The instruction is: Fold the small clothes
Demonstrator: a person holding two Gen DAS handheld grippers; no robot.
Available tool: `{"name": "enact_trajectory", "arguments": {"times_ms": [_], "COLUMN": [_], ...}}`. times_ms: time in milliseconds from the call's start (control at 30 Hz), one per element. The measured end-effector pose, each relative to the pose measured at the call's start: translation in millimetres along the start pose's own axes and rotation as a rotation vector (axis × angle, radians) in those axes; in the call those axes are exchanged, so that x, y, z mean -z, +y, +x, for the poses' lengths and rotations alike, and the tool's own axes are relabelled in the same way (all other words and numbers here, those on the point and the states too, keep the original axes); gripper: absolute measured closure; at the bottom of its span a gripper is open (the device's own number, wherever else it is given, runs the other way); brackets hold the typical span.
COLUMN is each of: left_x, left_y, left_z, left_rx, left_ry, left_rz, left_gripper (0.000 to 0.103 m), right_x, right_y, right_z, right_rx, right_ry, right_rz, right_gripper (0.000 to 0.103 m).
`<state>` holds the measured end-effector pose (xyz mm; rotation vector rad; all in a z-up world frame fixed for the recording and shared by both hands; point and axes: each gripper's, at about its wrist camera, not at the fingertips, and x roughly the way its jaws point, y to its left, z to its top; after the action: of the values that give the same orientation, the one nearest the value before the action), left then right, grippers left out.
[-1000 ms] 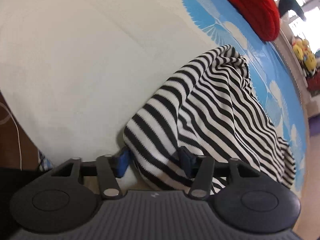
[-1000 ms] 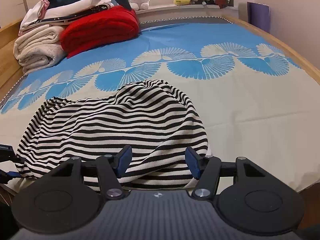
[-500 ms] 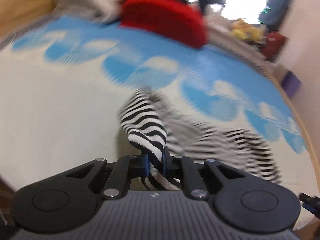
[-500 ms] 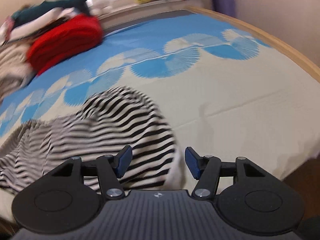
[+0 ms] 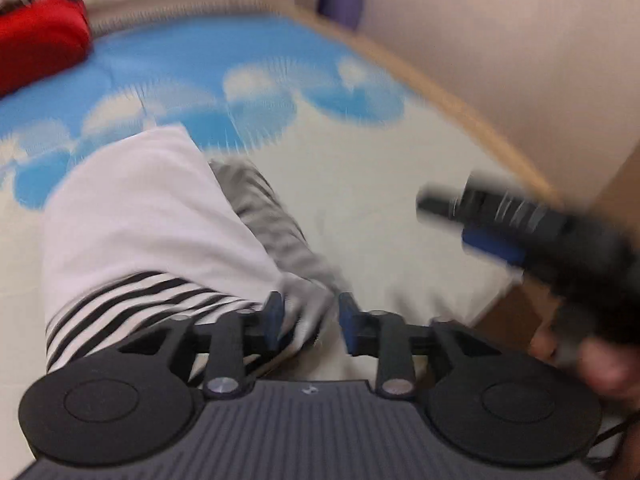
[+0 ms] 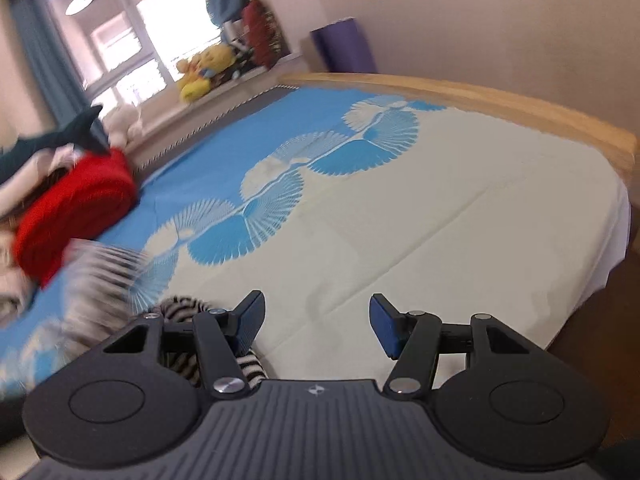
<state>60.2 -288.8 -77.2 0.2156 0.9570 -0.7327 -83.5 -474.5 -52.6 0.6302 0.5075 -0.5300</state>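
- Lying on the bed sheet (image 5: 400, 208), the striped garment (image 5: 160, 216) fills the lower left and centre of the left wrist view; a broad plain white side is turned up over it, with black-and-white stripes showing only at the near hem and a blurred grey striped part trailing toward the centre.
- In the right wrist view only a bit of the same garment shows, at the lower left behind that gripper's left finger.
- The left gripper (image 5: 310, 320) stands partly apart, its jaws having just been opening; a fold of the cloth still sits between the pads, but they do not seem to press on it.
- The right gripper (image 6: 316, 324) is spread wide and holds nothing, only bare sheet between its fingers; it also appears blurred at the right edge of the left wrist view.
- By my reckoning one fold has been thrown across and let go; the piece is still loose and uneven, so smoothing and further folds remain.
- Beyond it, at the upper left, sit a red cushion (image 6: 76, 208) and other folded bedding, with soft toys (image 6: 204, 72) on the window sill.
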Motion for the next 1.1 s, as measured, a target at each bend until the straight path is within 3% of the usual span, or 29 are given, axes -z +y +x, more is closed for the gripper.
{"name": "enact_trajectory", "arguments": {"times_ms": [167,267,333,433,533,600,733,933,1000,1033,1067,1100], "left_x": [2,10,21,33,53,51,41,35,36,36,36,36], "left_y": [49,88,113,135,156,156,154,165,168,169,169,169], "left_z": [-41,-83,-106,-126,-121,-109,-106,-93,-90,-90,-88,-87], "left_rx": [-0.081,-0.159,-0.213,-0.237,-0.201,-0.228,-0.225,-0.25,-0.259,-0.265,-0.271,-0.274], "left_ry": [-0.038,-0.061,-0.078,-0.1,-0.11,-0.046,-0.085,-0.054,-0.044,-0.04,-0.036,-0.032], "left_rz": [-0.013,0.056,0.138,0.163,0.093,0.062,0.014,-0.006,-0.006,-0.005,-0.004,-0.002], "left_gripper": [0.065,0.064,0.057,0.049,0.049,0.051,0.049,0.049,0.049,0.049,0.049,0.049], "right_x": [0,3,9,22,35,42,53,74,79,80,81,81], "right_y": [6,19,29,41,53,58,67,93,96,96,96,96], "right_z": [5,15,26,42,53,59,68,69,66,64,61,56], "right_rx": [-0.093,-0.13,-0.14,-0.136,-0.105,-0.079,-0.063,-0.069,-0.067,-0.075,-0.084,-0.078], "right_ry": [0.046,0.104,0.164,0.25,0.299,0.313,0.335,0.336,0.332,0.33,0.326,0.313], "right_rz": [0.033,-0.006,-0.031,-0.06,-0.097,-0.117,-0.141,-0.378,-0.428,-0.445,-0.462,-0.484], "right_gripper": [0.043,0.043,0.045,0.046,0.046,0.046,0.044,0.044,0.051,0.07,0.097,0.097]}}
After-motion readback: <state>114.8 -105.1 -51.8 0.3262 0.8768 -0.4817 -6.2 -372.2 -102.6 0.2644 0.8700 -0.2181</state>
